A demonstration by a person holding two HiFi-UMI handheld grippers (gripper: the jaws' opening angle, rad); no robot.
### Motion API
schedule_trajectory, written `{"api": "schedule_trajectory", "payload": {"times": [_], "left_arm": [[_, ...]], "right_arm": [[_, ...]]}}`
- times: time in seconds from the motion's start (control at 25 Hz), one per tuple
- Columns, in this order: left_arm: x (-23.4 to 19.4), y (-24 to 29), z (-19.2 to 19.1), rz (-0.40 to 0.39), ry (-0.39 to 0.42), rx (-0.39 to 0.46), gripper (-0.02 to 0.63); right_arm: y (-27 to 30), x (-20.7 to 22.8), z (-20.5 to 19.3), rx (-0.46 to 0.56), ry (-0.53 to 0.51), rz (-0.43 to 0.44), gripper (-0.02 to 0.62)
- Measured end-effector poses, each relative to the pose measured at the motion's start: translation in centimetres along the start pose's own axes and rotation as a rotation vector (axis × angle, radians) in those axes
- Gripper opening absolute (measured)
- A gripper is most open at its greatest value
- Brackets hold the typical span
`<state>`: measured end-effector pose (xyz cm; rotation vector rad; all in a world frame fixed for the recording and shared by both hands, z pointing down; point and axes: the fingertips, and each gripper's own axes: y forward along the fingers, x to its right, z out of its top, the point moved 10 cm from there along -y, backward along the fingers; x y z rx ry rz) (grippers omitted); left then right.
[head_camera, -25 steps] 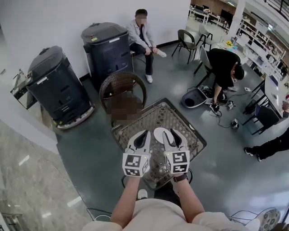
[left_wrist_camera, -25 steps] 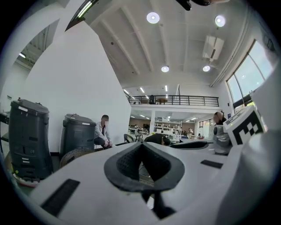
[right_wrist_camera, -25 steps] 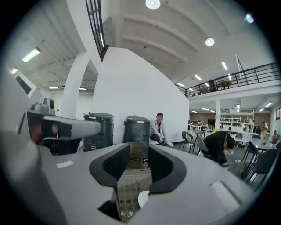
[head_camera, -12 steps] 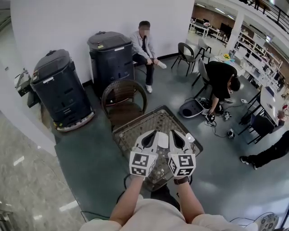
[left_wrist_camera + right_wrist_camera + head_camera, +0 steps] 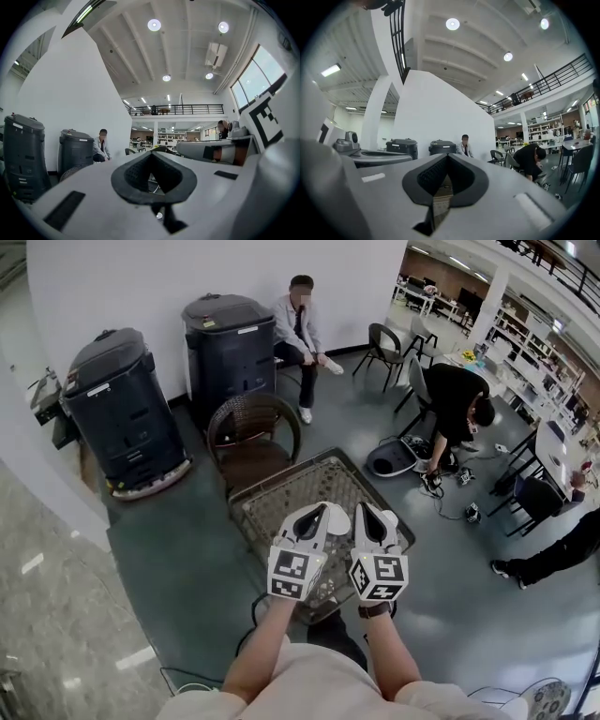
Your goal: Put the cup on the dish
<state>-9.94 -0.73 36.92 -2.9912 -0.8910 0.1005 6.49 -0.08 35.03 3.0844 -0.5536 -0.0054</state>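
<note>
Closed left gripper (image 5: pixel 317 515) and right gripper (image 5: pixel 368 515) together above table's (image 5: pixel 281 493) near half.

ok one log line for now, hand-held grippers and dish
left hand-held gripper: shut, empty | right hand-held gripper: shut, empty | dish: on wicker table, partly hidden

Seen from above, a wicker table (image 5: pixel 281 488) stands directly ahead. Its far half is bare woven mesh, open to a reach from above. Over the near half, the left gripper (image 5: pixel 319 515) and right gripper (image 5: pixel 367 515) hang just beside each other. Both have their jaws closed with nothing between them. Only a narrow gap separates the two, and a white dish (image 5: pixel 337 518) shows there, partly hidden. A wicker chair (image 5: pixel 253 432) stands close to the table's far left corner and blocks that approach. Grey floor (image 5: pixel 169 549) lies open to the left and right of the table. Two dark bins (image 5: pixel 127 409) stand well beyond, near the wall.
</note>
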Motion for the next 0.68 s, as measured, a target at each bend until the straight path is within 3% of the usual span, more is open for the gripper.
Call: {"api": "schedule_trajectory", "payload": {"times": [0.32,0.68], "left_arm": [[0.3,-0.4,-0.4,-0.012,-0.003,-0.030,0.003],[0.3,-0.3,-1.2,-0.015,-0.041,-0.043,0.003]], "right_arm": [[-0.7,0.6,-1.0,-0.017,0.038,-0.039,-0.002],[0.0,-0.3,-2.8,-0.051,0.067,0.011,0.000]]}}
